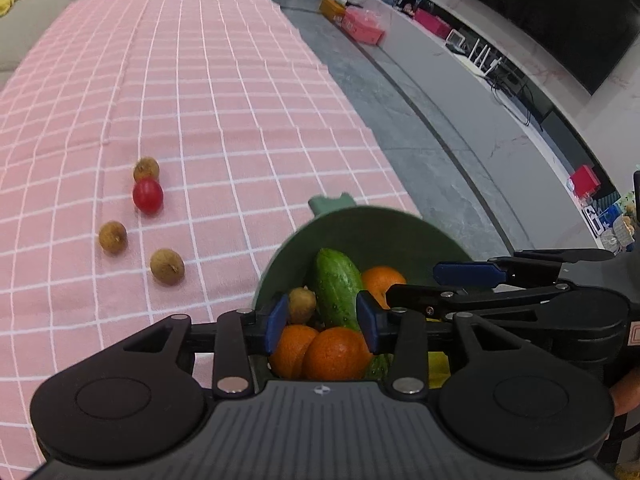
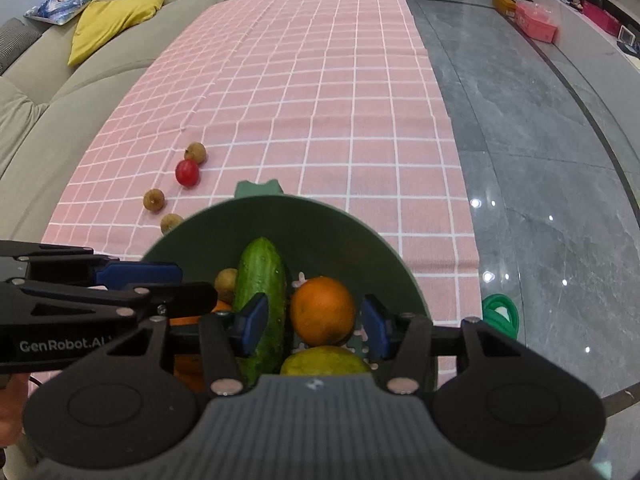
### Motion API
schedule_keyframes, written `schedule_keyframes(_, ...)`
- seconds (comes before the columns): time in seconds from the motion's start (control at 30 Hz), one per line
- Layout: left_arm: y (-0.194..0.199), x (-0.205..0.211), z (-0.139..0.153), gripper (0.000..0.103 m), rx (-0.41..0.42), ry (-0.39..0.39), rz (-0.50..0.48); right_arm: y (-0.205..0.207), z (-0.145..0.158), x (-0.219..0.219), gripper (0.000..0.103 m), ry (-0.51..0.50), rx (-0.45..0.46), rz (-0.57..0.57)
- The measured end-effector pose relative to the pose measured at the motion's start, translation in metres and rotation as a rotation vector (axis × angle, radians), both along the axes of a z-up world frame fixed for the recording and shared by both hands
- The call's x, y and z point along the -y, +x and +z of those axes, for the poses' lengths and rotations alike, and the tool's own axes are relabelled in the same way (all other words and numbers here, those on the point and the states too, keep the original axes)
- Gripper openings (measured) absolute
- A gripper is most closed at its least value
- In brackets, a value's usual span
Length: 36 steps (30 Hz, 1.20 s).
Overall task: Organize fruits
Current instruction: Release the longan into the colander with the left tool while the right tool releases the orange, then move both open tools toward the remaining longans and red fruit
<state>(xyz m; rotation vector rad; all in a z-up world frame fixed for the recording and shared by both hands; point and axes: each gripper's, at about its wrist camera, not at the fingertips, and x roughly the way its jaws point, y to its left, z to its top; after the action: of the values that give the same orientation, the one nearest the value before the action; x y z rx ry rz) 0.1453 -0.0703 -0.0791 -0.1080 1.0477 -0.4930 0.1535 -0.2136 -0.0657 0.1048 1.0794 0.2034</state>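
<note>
A green bowl [image 1: 372, 228] [image 2: 320, 220] stands near the cloth's front edge and holds a cucumber [image 1: 336, 284] [image 2: 262, 280], oranges [image 1: 336, 354] [image 2: 322, 308], a small brown fruit [image 1: 301, 304] [image 2: 225, 282] and a yellow-green fruit [image 2: 326, 362]. My left gripper [image 1: 322, 320] is open and empty above the bowl's left side. My right gripper [image 2: 316, 326] is open and empty above the bowl, an orange between its fingers. On the cloth to the left lie a red tomato [image 1: 148, 196] [image 2: 187, 172] and three brown longans [image 1: 167, 266] [image 2: 153, 200].
The pink checked tablecloth [image 1: 220, 100] [image 2: 320, 80] stretches far ahead. A beige sofa [image 2: 60, 80] with a yellow cushion [image 2: 112, 20] runs along the left. Grey floor [image 2: 540, 160], a green ring [image 2: 500, 314] and a TV shelf [image 1: 460, 52] lie right.
</note>
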Motion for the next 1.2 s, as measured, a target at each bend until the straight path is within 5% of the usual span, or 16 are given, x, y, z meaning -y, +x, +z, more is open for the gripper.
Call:
schedule_keyframes(0.5, -0.012, -0.036, 0.061, 0.051, 0.206, 0.074, 0.072, -0.010, 0.067, -0.036, 0.055, -0.007, 0.179, 0.046)
schedule_keyframes(0.8, -0.009, -0.089, 0.075, 0.051, 0.225, 0.044, 0.228, -0.004, 0.085, -0.077, 0.057, 0.048, 0.226, 0.080)
schedule_keyframes(1.2, 0.001, -0.140, 0.061, 0.051, 0.166, -0.027, 0.373, 0.018, 0.064, -0.116, 0.053, 0.081, 0.178, 0.123)
